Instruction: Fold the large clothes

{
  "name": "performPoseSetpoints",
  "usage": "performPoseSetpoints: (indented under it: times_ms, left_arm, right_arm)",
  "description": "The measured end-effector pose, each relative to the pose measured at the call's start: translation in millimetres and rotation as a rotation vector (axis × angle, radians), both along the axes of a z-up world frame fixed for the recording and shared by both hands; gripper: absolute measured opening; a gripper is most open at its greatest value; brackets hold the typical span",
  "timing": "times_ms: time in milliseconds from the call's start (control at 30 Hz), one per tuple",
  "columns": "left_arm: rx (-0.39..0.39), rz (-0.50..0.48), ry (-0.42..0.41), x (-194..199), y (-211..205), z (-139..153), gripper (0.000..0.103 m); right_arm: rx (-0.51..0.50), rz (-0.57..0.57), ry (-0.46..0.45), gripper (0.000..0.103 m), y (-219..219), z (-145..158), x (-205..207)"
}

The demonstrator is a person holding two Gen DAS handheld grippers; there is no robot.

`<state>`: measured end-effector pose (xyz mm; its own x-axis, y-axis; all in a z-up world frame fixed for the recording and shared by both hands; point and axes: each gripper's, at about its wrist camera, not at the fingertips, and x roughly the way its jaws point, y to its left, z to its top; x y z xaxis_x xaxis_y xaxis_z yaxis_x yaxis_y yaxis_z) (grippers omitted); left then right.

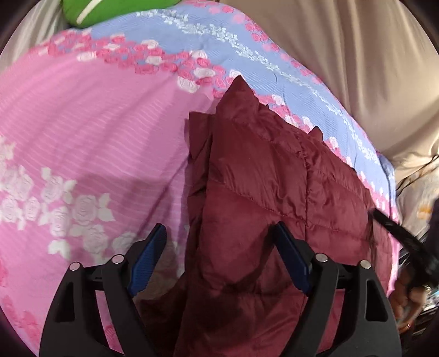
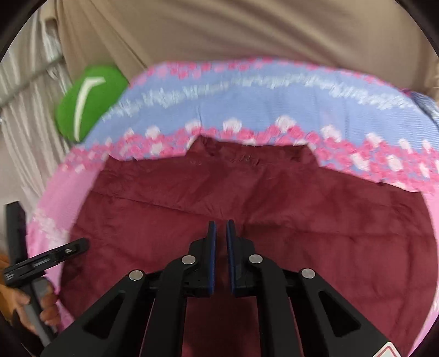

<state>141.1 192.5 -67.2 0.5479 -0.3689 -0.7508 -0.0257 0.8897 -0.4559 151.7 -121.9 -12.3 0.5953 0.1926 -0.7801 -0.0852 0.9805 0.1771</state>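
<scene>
A dark red quilted jacket (image 1: pixel 255 197) lies partly folded on a pink and blue floral bedspread (image 1: pixel 90 131). My left gripper (image 1: pixel 219 233) is open, above the jacket's left edge, with one finger over the bedspread and one over the jacket. In the right wrist view the jacket (image 2: pixel 274 208) lies spread flat, collar at the far side. My right gripper (image 2: pixel 221 226) hovers over its middle with the jaws nearly closed and nothing between them. The left gripper (image 2: pixel 55 254) shows at the left edge of that view, held by a hand.
A green cushion (image 1: pixel 109 11) lies at the far end of the bed; it also shows in the right wrist view (image 2: pixel 87 101). A beige curtain (image 2: pixel 233 30) hangs behind the bed. The bedspread (image 2: pixel 274 101) surrounds the jacket.
</scene>
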Motion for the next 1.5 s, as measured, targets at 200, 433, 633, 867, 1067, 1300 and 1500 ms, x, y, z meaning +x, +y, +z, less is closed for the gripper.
performPoseSetpoints:
  times_ms: [200,433,633,867,1067,1300,1500]
  left_arm:
    - [-0.026,-0.068,-0.010,12,-10,0,0.058]
    - [-0.067,-0.116,-0.072,12,-23,28,0.010]
    - [-0.113,-0.184,-0.260,-7,-51,98,0.007]
    - [-0.121,-0.295,-0.395,-22,-102,146,0.007]
    - [-0.110,-0.321,-0.427,-28,-121,158,0.007]
    - [-0.099,-0.336,-0.402,-38,-132,156,0.007]
    - [-0.065,-0.364,-0.398,-48,-154,149,0.007]
  right_arm:
    - [0.026,0.017,0.103,0.000,10,-43,33]
    - [0.073,0.038,0.094,0.000,7,-52,45]
    - [0.151,0.054,0.087,0.000,-2,-55,50]
    - [0.211,-0.007,0.025,0.012,-31,-10,0]
    - [0.236,0.059,0.048,0.011,-35,-2,-66]
    - [0.220,0.134,0.115,0.009,-1,-41,-79]
    - [0.288,0.183,0.139,0.006,9,-58,-69]
